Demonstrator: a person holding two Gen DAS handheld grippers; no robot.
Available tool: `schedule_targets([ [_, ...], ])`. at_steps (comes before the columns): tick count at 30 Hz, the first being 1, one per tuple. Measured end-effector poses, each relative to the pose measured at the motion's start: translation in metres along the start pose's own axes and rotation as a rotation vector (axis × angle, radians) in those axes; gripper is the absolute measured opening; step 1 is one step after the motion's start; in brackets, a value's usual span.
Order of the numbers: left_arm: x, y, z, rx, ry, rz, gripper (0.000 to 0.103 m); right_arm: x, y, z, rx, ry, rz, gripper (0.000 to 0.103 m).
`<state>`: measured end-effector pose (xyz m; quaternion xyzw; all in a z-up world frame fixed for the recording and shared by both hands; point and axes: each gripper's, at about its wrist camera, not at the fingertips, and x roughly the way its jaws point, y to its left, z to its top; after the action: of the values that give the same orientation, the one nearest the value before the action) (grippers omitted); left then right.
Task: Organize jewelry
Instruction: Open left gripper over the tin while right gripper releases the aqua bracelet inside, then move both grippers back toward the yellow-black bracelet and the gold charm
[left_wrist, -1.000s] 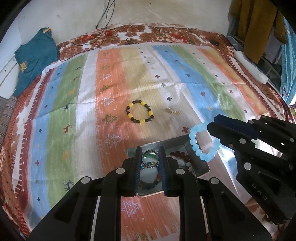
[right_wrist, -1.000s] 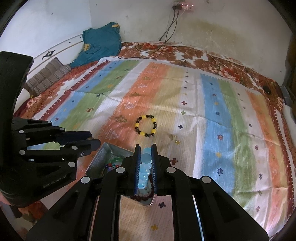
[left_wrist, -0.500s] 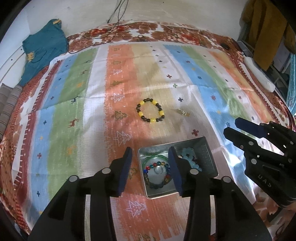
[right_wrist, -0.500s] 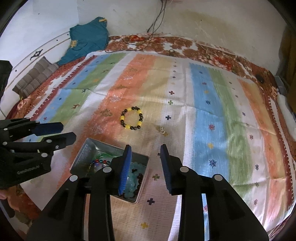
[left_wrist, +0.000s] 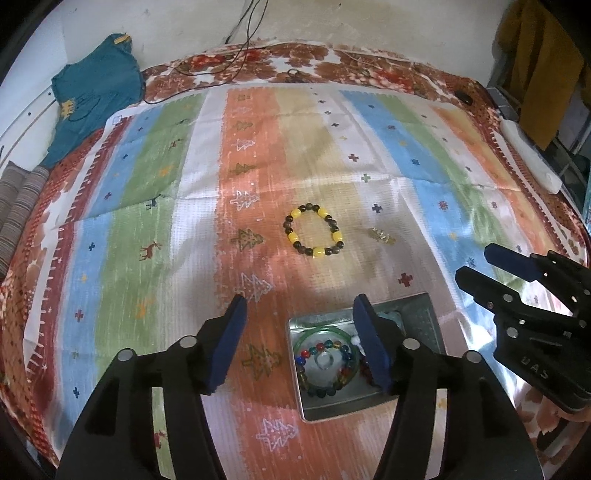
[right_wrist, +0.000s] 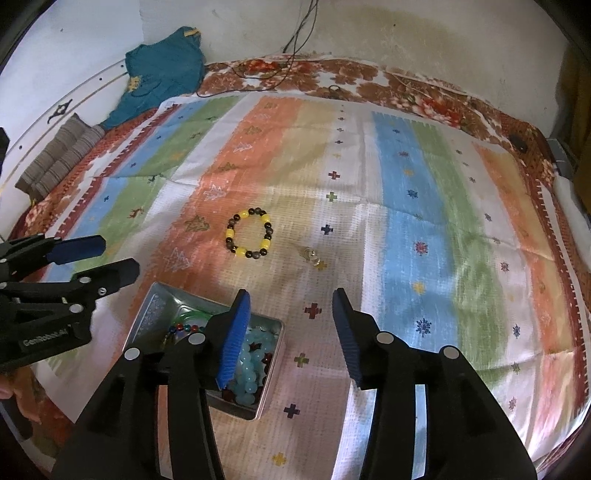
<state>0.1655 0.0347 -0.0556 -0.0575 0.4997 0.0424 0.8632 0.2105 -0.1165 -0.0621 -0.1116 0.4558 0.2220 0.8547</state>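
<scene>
A silver metal tin (left_wrist: 424, 314) (right_wrist: 155, 306) lies on the striped cloth and holds a green bangle, a multicoloured bead bracelet (left_wrist: 325, 363), a clear ring and a pale blue bead bracelet (right_wrist: 249, 363). A yellow-and-dark bead bracelet (left_wrist: 314, 230) (right_wrist: 249, 234) lies on the cloth beyond the tin, with a small gold trinket (left_wrist: 380, 234) (right_wrist: 312, 255) to its right. My left gripper (left_wrist: 299, 306) hovers over the tin's left edge, jaws opening, nothing between them. My right gripper (right_wrist: 290, 299) hangs past the tin's right rim, jaws opening and empty.
The striped cloth (left_wrist: 147, 240) covers a floral bedspread (right_wrist: 424, 99) that meets the wall. A teal garment (left_wrist: 96, 96) lies at the back left beside folded striped fabric (right_wrist: 59, 162). Cables (left_wrist: 240, 55) trail down the wall. A white object (left_wrist: 528, 155) lies along the right edge.
The left gripper let go of the clear ring and the right let go of the pale blue bracelet; both now lie in the tin. Both sets of jaws have spread apart.
</scene>
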Motion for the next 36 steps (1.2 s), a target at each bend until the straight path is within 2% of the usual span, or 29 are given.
schedule_targets([
  [5,0.01,-0.002,0.008,0.014,0.011,0.017,0.07,0.009,-0.003,0.005,0.003,0.015,-0.009,0.052],
  [9,0.017,-0.001,0.013,0.022,0.01,0.032,0.072,0.016,-0.005,0.009,-0.001,0.024,-0.015,0.056],
  [17,0.042,0.015,0.026,-0.024,0.039,0.043,0.073,0.031,-0.005,0.016,-0.001,0.043,-0.021,0.062],
  [29,0.073,0.021,0.043,-0.029,0.066,0.067,0.073,0.058,-0.011,0.025,-0.003,0.088,-0.028,0.063],
  [36,0.089,0.019,0.052,-0.019,0.098,0.045,0.073,0.075,-0.013,0.027,-0.009,0.122,-0.034,0.063],
])
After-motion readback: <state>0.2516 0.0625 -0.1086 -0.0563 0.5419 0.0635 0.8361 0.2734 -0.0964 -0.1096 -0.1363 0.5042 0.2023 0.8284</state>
